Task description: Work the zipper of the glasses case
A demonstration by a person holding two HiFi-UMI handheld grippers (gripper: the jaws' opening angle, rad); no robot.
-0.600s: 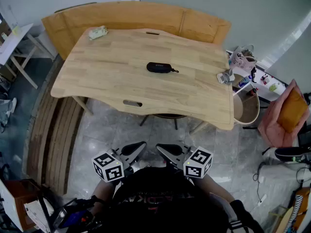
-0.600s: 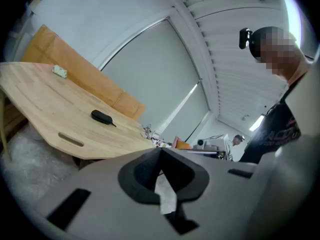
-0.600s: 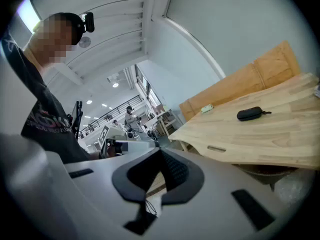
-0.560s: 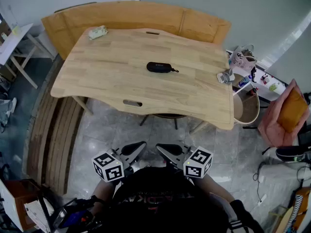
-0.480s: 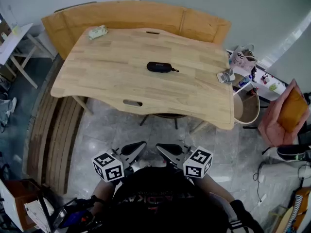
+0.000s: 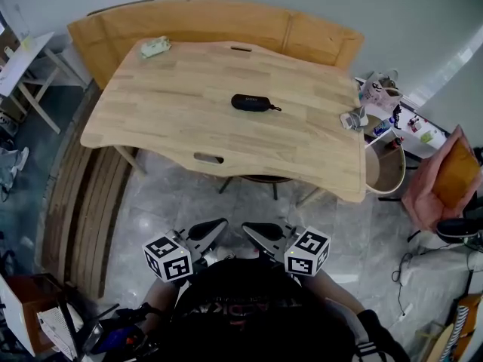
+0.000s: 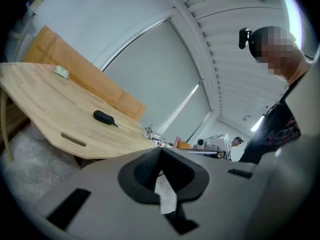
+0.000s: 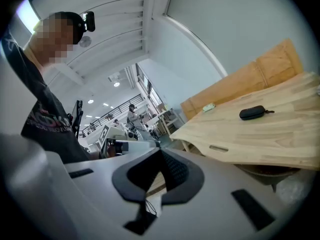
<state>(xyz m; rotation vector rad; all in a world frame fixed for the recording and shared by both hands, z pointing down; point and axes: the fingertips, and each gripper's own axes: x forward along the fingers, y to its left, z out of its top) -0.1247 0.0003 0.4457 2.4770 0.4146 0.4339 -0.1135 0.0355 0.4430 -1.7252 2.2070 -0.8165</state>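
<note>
The black glasses case (image 6: 255, 102) lies near the middle of the wooden table (image 6: 173, 119), with its zipper pull pointing right. It also shows far off as a small dark case (image 7: 103, 117) in the left gripper view and as the same case (image 8: 252, 113) in the right gripper view. Both grippers hang close to the person's body, well short of the table's near edge. My left gripper (image 6: 217, 226) (image 7: 160, 153) is shut with nothing in it. My right gripper (image 6: 249, 228) (image 8: 160, 152) is shut and holds nothing too.
A small green-and-white packet (image 6: 155, 47) lies at the table's far left corner. A wooden bench (image 6: 226, 19) runs behind the table. Bags and clutter (image 6: 375, 90), a round tub (image 6: 385, 168) and an orange bag (image 6: 450, 173) stand at the right. Grey tiled floor lies between me and the table.
The head view has shifted slightly, so the table sits a little lower in the picture. Both grippers keep their place and stay shut.
</note>
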